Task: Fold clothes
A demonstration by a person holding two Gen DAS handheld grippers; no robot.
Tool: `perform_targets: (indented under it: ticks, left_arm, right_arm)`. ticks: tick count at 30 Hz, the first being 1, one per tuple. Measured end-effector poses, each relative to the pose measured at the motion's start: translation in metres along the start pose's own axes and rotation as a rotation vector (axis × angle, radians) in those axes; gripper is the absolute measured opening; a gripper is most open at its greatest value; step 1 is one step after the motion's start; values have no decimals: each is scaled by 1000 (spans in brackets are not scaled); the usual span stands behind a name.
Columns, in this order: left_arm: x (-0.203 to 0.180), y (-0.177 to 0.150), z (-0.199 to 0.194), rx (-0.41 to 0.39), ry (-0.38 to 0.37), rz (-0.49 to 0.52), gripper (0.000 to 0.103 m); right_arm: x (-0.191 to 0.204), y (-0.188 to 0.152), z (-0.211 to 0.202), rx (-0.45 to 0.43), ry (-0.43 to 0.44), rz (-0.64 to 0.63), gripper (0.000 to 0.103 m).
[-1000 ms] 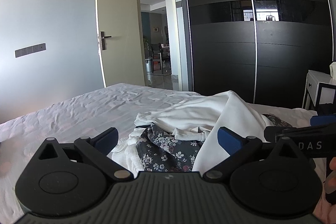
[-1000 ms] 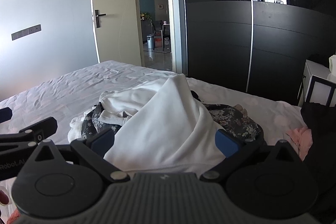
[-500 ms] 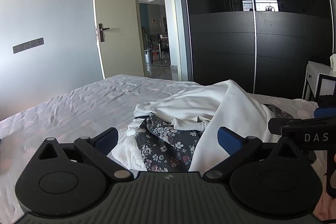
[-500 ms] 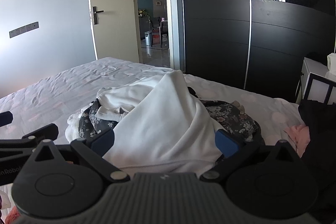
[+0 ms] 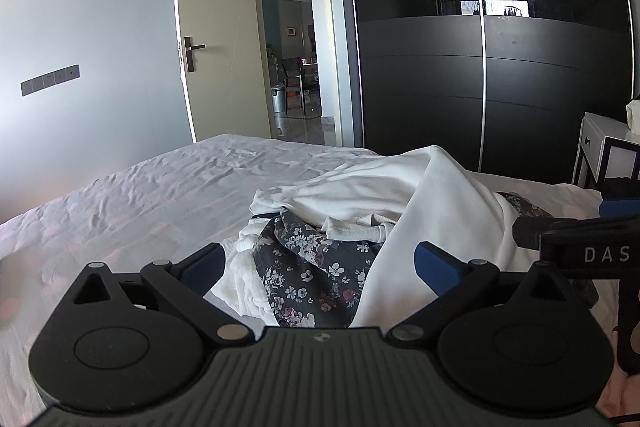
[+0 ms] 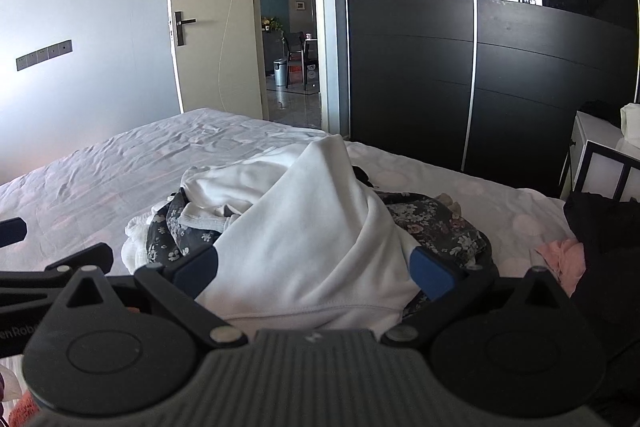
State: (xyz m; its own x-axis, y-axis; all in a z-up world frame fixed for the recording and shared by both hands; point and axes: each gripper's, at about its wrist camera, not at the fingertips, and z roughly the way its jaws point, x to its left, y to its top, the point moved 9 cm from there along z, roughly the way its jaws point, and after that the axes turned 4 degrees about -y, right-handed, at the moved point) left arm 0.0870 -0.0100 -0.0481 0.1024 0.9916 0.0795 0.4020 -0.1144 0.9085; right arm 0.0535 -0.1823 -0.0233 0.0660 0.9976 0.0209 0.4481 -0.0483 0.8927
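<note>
I hold both tongs low over the bed with the pale, wrinkled sheet (image 5: pixel 160 195), facing a heap of unfolded clothes. My left tongs (image 5: pixel 320 265) are released, the two blue-padded fingers spread wide with nothing between them but the view of the heap beyond. My right tongs (image 6: pixel 314 269) are likewise spread apart and grasp nothing; the cloth seen between their blue pads lies on the bed in front of them.

The heap sits in the middle of the bed. On top is a white, thick-knit sweatshirt (image 6: pixel 304 227), rumpled and peaked upward, with its ribbed hem (image 5: pixel 356 229) curled toward the left side. Under it lies a dark floral-print garment with small white and pink flowers (image 5: pixel 312 267), which pokes out at both the left and the right of the sweatshirt. A crinkled white cloth (image 5: pixel 244 279) sticks out at the heap's left edge, touching the floral garment. Near the right edge of the bed lie a small pink cloth (image 6: pixel 560 257) and, just beside it, a black garment (image 6: pixel 604 227).

Behind the bed stand a black sliding wardrobe (image 5: pixel 480 67), a cream door (image 5: pixel 216 39) opened inward, and a white bedside cabinet (image 6: pixel 600 155) at the far right.
</note>
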Motion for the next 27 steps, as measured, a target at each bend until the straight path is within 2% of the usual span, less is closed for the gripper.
perform_targets:
  ticks: [27]
  left_arm:
    - [5,-5,5,40,6,-13,103]
  right_arm:
    - [4,1,13,32,28,1,103]
